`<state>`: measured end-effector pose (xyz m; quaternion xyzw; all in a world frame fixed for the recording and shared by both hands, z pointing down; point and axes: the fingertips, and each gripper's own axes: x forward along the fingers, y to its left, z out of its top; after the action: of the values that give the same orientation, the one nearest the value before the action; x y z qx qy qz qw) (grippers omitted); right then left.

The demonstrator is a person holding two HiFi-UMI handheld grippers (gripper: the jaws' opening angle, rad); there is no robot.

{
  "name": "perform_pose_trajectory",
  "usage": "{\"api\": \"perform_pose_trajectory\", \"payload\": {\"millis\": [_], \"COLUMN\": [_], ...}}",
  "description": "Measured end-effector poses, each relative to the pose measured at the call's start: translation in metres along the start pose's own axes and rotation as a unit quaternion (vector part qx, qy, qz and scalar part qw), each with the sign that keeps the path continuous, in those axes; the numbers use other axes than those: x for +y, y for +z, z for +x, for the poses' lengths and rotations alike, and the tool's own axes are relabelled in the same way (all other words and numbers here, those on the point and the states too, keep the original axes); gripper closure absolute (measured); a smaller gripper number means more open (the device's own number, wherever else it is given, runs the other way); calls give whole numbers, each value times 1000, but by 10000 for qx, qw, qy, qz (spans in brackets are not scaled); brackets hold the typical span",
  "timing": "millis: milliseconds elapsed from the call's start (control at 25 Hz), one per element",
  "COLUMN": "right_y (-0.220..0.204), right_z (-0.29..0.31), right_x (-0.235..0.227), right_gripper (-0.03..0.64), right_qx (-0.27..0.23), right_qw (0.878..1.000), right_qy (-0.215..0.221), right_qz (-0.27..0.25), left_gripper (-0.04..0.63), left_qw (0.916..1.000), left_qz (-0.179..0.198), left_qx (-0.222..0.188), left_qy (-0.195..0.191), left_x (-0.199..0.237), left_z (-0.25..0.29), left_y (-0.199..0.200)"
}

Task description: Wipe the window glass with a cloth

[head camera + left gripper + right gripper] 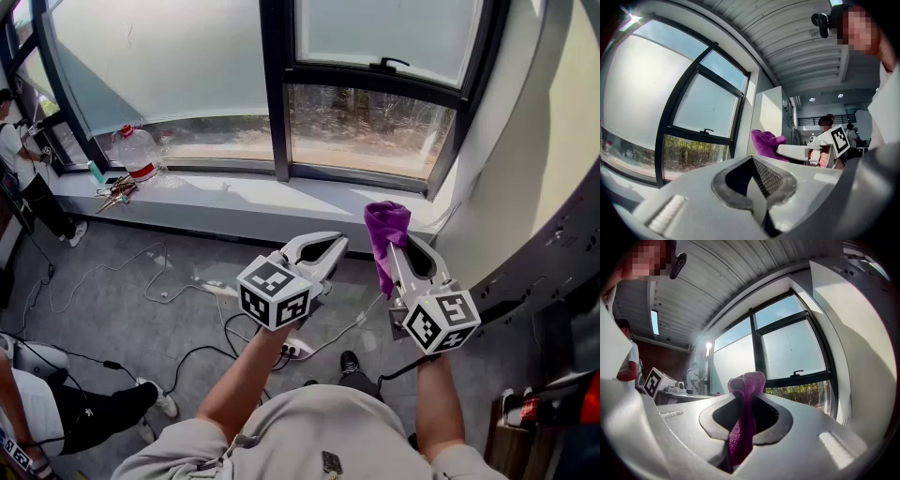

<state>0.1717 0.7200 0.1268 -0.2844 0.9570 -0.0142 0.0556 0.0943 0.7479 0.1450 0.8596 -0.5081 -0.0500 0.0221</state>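
Right gripper [746, 401]: its jaws are pinched on a purple cloth [743, 427]. The cloth passes through the oval gap between them, and a rolled end stands out past the tips.
Cloth in the head view [386, 232]: it sticks up at the tips of the right gripper [403, 246], and a strip hangs down along this gripper's left side.
Left gripper [753, 161]: its jaws are pressed together with nothing between them; only the oval gap behind the tips is open.
Left gripper in the head view [330, 246]: it is just to the left of the right gripper, near it but not touching. Both point toward the window.
Window glass [370, 127]: it is ahead of both grippers, well apart from their tips, and the cloth does not touch it. Trees show through the lower pane.
Window sill [234, 202]: it lies between the grippers and the glass.
Plastic bottle [138, 152]: it stands on the sill, far to the left of the left gripper, beside the glass.
Black handle [389, 64]: it sits on the dark frame, ahead of the right gripper.
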Motion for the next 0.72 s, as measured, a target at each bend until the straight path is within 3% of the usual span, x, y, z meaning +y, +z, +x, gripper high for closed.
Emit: {"api": "perform_pose_trajectory", "payload": {"millis": [720], "right_y": [0], "right_z": [7], "right_x": [-9], "right_gripper": [528], "right_qx": [3], "right_qw": [9999], "right_qy": [-115], "right_qz": [111], "left_gripper": [595], "left_qw": [9999], "left_qz": [-61], "left_qx": [29], "left_qy": [-98], "left_x": [7], "left_z": [9], "left_y": [-4]}}
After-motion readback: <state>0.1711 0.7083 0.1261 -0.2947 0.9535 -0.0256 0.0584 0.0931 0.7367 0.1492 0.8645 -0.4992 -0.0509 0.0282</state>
